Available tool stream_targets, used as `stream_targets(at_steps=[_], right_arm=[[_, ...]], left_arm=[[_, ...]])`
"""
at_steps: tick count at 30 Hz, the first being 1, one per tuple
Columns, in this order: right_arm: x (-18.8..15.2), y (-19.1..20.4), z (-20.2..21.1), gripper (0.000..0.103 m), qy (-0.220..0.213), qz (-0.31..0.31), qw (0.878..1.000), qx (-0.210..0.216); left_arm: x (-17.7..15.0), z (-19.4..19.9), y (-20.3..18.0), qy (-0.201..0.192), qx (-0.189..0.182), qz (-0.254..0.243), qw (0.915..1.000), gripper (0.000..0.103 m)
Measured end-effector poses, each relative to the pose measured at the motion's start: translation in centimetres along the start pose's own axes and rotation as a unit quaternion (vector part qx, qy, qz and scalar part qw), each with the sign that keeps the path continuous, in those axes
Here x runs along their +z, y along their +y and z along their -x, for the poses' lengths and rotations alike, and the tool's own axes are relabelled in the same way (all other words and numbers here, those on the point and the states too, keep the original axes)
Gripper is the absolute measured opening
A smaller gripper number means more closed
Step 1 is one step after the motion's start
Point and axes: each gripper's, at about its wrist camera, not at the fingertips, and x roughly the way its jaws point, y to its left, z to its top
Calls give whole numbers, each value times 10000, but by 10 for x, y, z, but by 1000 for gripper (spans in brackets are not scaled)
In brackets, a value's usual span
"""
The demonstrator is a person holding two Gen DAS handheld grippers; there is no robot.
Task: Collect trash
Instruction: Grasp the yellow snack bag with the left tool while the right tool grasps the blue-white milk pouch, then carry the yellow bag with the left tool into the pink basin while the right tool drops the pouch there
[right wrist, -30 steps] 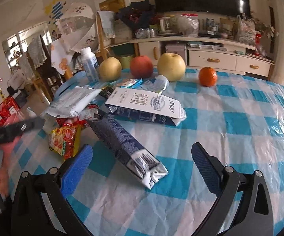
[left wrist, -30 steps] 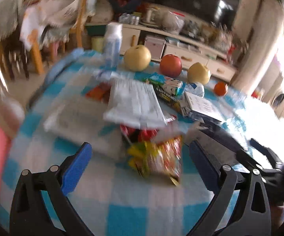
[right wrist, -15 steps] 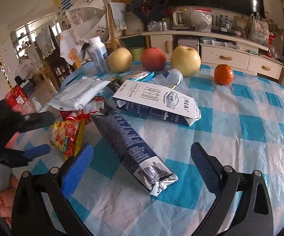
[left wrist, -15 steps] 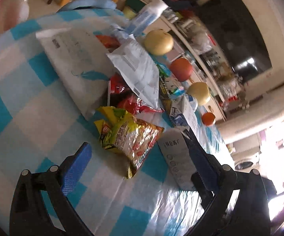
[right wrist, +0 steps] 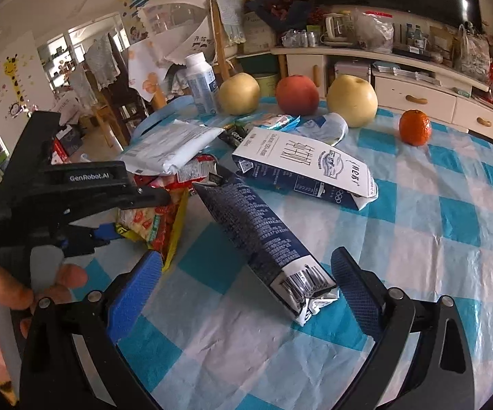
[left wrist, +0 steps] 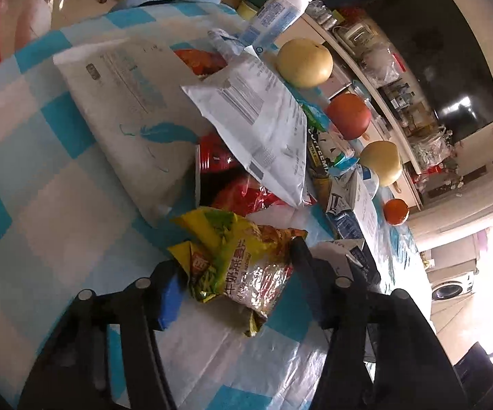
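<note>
Snack wrapper (left wrist: 236, 259) pinched in left tongs (left wrist: 234, 282), jaws just closing; cartons lie flat

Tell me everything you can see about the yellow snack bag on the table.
The yellow snack bag is a crumpled, glossy foil-and-plastic packet, yellow with red and green print and a silvery patch. It lies on the checked tablecloth at the near edge of the wrapper pile. The left gripper has just been closing, and its pads press the bag's sides. The right wrist view shows the bag pinched and bunched up.
</note>
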Motion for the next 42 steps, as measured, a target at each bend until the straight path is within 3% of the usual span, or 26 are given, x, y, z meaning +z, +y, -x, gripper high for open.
stream_targets(at_steps=[4,7,8,16,22,25,33,42], right_arm=[[0,-2,-4,95,42,6,9999,-95],[0,-7,-6,78,58,-99,9998,-135],[0,-9,-7,77,76,-138,9998,-157],[-1,-13,-3,66,11,-173,9997,-184],[-4,-5,-4,42,64,50,9997,-219],[-6,0,-4,36,76,188,9993,-305],[-15,8,1,34,21,235,9982,-559],[-20,21,28,32,-338,-49,9966,-745]], left_arm=[[-3,-1,2,84,11,-230,9997,46],[-8,2,5,125,-37,-384,9992,43],[-9,3,5,146,-58,-430,9989,41],[-22,14,7,322,-241,-846,9956,38],[-25,32,19,293,-347,-996,9940,38],[-21,40,23,198,-380,-1088,9931,37],[-11,62,43,-57,-558,-1148,9918,37],[7,83,65,-399,-586,-1242,9897,38]])
